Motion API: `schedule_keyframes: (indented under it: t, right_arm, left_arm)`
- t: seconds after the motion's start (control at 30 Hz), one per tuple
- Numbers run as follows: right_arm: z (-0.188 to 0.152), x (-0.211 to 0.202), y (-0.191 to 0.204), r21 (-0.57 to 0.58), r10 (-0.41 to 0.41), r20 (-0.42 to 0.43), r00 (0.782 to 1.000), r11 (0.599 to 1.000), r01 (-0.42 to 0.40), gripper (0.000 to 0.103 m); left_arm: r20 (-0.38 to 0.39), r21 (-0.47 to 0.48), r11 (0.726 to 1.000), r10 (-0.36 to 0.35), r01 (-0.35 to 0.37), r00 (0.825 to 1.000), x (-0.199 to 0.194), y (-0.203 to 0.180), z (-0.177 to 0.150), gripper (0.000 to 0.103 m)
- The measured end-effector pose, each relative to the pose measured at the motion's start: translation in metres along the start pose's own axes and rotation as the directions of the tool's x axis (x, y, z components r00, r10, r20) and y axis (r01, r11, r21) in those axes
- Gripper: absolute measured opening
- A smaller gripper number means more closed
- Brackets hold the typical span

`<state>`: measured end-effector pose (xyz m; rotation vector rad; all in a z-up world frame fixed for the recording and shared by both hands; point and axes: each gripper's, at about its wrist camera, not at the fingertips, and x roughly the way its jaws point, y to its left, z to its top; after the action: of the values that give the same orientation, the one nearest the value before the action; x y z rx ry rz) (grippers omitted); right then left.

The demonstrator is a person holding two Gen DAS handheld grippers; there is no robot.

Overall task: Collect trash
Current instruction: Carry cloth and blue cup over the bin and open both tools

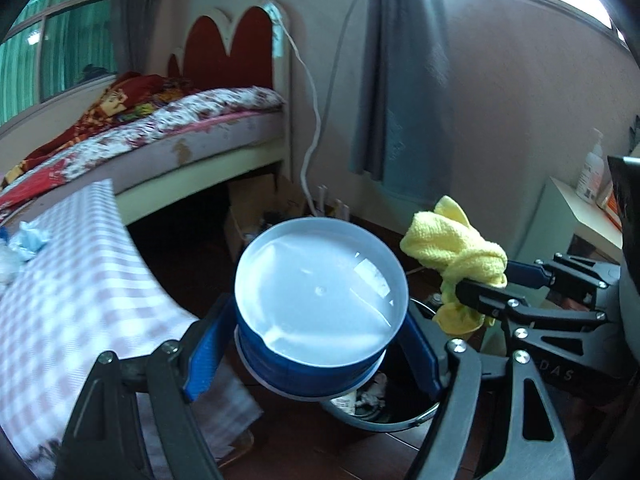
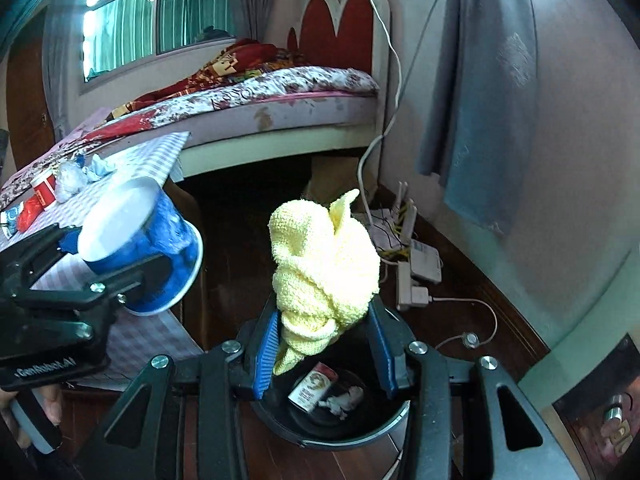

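Blue paper cup (image 1: pixel 316 320), light and crushable, sits clamped at its walls in my left hand-held gripper (image 1: pixel 312 344); my right hand-held gripper (image 2: pixel 326 344) pinches the soft yellow cloth (image 2: pixel 324 268) above the bin (image 2: pixel 340 432).

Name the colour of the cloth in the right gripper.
Pale yellow cloth; clearest in the right wrist view.

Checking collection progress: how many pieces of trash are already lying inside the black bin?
2 visible: a small printed carton and a crumpled white wad beside it on the black bin floor. The yellow cloth may hide more.
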<state>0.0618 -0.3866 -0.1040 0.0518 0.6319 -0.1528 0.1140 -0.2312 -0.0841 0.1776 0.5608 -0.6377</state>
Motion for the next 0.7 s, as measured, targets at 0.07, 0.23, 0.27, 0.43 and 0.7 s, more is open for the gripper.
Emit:
schedule_keyframes:
  t: [0.07, 0.23, 0.27, 0.43, 0.7]
  right_arm:
    - [-0.004, 0.003, -0.007, 0.005, -0.003, -0.016, 1.0, 1.0, 0.003, 0.044]
    - [-0.015, 0.018, -0.021, 0.026, -0.014, -0.07, 0.997, 1.0, 0.016, 0.044]
    - [-0.017, 0.022, -0.023, 0.029, -0.012, -0.08, 0.997, 0.999, 0.015, 0.044]
    - [-0.022, 0.038, -0.026, 0.038, -0.001, -0.121, 0.993, 0.999, 0.006, 0.044]
    - [-0.027, 0.059, -0.036, 0.075, 0.007, -0.164, 0.986, 0.997, 0.006, 0.066]
  left_arm:
    - [-0.014, 0.009, 1.0, -0.015, 0.015, 1.0, 0.007, -0.007, -0.002, 0.079]
    - [-0.06, 0.022, 0.999, -0.047, 0.048, 0.997, 0.027, -0.018, -0.005, 0.079]
    - [-0.072, 0.015, 0.999, -0.051, 0.052, 0.996, 0.032, -0.019, -0.005, 0.079]
    - [-0.115, -0.011, 0.997, -0.073, 0.073, 0.991, 0.049, -0.022, -0.011, 0.079]
    - [-0.149, -0.099, 0.986, -0.149, 0.135, 0.977, 0.067, -0.018, -0.02, 0.083]
